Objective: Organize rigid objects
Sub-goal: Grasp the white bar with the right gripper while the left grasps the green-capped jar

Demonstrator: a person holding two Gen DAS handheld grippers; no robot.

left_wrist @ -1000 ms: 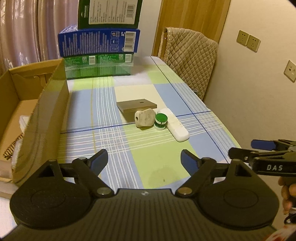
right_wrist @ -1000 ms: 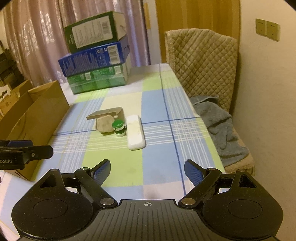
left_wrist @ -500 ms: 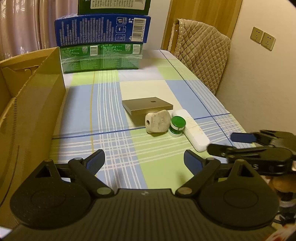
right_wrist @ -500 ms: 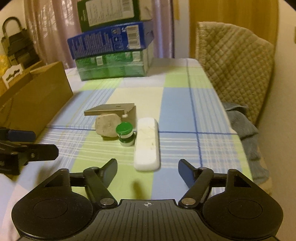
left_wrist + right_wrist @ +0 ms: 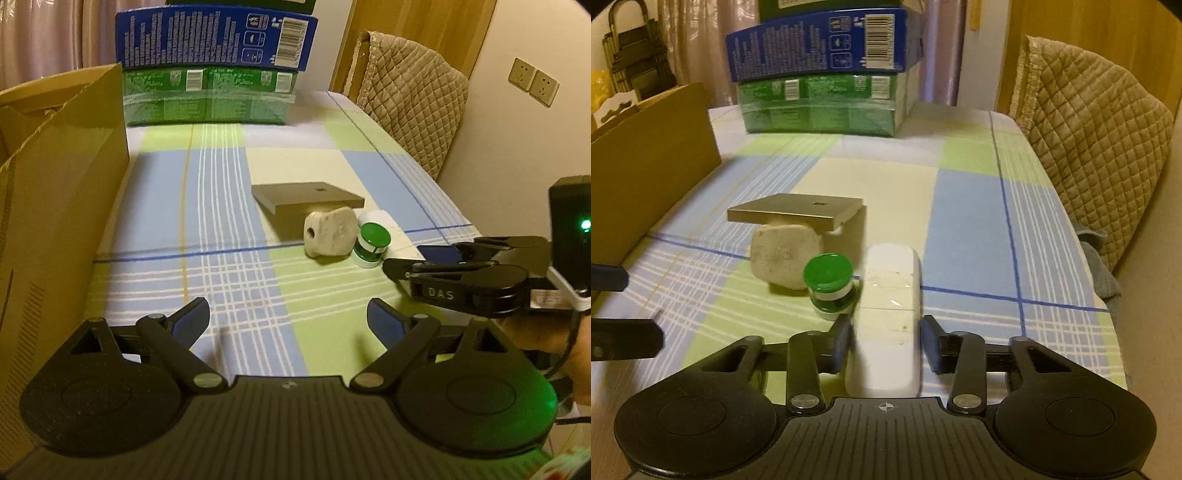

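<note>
The right hand-held gripper hangs low over the surface, which wears a checked cloth of blue, green and white. A long white block lies between its two fingers. The jaws are closing in on the block. The left finger looks like it is touching the block's side, but a thin gap shows at the right finger, so the block is not yet squeezed.

Just ahead of the left finger stands a little jar with a green lid, touching the white block's side. Ahead of that and a bit to the left sits a pale stone. A flat grey box lies past the stone, and its near edge seems to rest on top of the stone.

The left hand-held gripper has its jaws wide apart with nothing between them. It hangs over bare cloth. The stone, the jar and the grey box are ahead of it and to its right. A brown cardboard box stands close on its left. Far ahead, a blue carton lies on a green carton. A chair with a quilted cover stands off to the right.
</note>
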